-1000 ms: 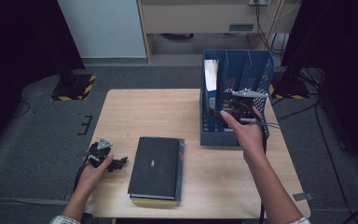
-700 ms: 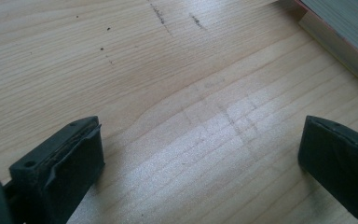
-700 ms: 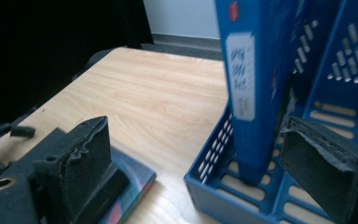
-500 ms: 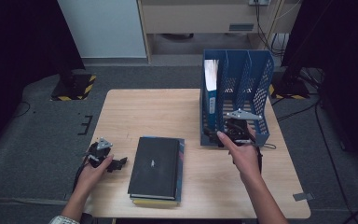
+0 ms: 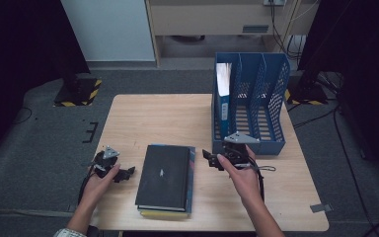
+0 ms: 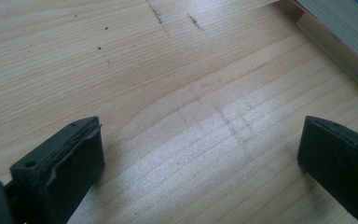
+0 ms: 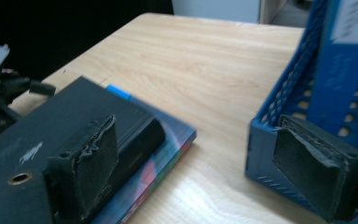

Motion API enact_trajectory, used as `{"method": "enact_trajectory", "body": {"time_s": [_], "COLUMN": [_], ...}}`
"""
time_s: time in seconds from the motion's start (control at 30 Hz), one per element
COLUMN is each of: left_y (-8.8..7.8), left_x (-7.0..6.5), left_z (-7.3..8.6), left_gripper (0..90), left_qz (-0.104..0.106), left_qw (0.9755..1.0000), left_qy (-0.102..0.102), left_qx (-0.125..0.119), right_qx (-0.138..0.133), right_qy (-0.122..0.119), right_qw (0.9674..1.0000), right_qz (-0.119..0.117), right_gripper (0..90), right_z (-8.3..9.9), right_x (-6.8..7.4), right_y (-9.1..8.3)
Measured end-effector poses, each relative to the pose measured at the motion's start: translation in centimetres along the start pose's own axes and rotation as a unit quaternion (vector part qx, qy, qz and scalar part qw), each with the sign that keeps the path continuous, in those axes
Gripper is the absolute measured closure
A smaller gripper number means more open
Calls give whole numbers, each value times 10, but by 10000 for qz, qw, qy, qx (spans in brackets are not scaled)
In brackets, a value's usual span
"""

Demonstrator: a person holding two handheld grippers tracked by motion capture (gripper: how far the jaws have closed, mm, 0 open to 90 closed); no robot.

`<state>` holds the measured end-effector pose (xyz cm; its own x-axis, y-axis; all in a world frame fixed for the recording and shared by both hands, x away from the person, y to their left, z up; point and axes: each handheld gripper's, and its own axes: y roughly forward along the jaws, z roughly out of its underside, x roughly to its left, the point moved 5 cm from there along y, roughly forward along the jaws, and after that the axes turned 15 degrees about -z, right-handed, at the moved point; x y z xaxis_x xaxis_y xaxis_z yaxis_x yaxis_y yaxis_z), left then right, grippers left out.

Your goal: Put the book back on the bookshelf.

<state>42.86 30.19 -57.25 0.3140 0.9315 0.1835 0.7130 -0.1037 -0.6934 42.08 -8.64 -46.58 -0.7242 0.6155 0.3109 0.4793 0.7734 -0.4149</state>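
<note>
A black book [image 5: 163, 175] tops a small stack on the wooden table [image 5: 153, 118], with a blue-covered book [image 7: 163, 154] under it. My left gripper [image 5: 126, 174] rests open just left of the stack; its jaws [image 6: 200, 158] frame bare wood, with the stack's page edges [image 6: 340, 37] at the upper right. My right gripper [image 5: 208, 158] hangs low between the stack and the blue file rack [image 5: 271, 89], pointing left at the books. Its jaws [image 7: 200, 172] are open with nothing between them, and they have just been closing a little. A blue binder [image 5: 223, 98] stands in the rack's left slot.
The rack's [image 7: 284, 107] front corner is close beside my right jaw, with the binder [image 7: 345, 60] above it. The black book [image 7: 51, 135] lies by my other jaw, and the other hand's gripper [image 7: 4, 88] shows beyond it. Dark floor surrounds the table.
My right hand has come down and back from the rack's front, to a low spot between the rack and the book stack. The left hand has stayed put.
</note>
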Motion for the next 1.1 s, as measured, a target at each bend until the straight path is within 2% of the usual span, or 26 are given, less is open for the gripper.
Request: {"method": "enact_trajectory", "body": {"time_s": [0.23, 0.4, 0.63, 0.7, 0.77, 0.83, 0.97, 1.03, 1.1], "left_y": [-4, -12, -20, -24, -28, -31, -37, -41, -45], "left_x": [-5, -9, -14, -12, -10, -8, -3, -1, 0], "left_z": [-3, -5, -8, -9, -10, -11, -13, -14, -16], "left_gripper": [38, 43, 67, 75, 82, 85, 85, 84, 84], "left_qz": [126, 149, 288, 294, 344, 323, 353, 243, 194], "left_qw": [9999, 9999, 9995, 9995, 9991, 9991, 9986, 9992, 9992], "left_qy": [-34, 9, 29, -10, -156, -112, -266, -122, -103], "left_qx": [-29, -80, -136, -148, -213, -250, -292, -302, -338], "right_qx": [222, 436, 644, 651, 648, 651, 682, 665, 668], "right_qy": [-2, 5, -40, -72, -85, -58, -79, -110, -102], "right_qw": [9998, 9988, 9971, 9970, 9971, 9971, 9968, 9967, 9967], "right_qz": [-23, -198, -401, -405, -402, -392, -411, -445, -456], "right_gripper": [152, 146, 135, 134, 133, 136, 139, 139, 137], "right_z": [14, 25, 35, 35, 35, 35, 35, 35, 35], "right_x": [5, 15, 29, 30, 31, 31, 34, 35, 36], "right_y": [14, 25, 37, 38, 38, 39, 41, 41, 42]}}
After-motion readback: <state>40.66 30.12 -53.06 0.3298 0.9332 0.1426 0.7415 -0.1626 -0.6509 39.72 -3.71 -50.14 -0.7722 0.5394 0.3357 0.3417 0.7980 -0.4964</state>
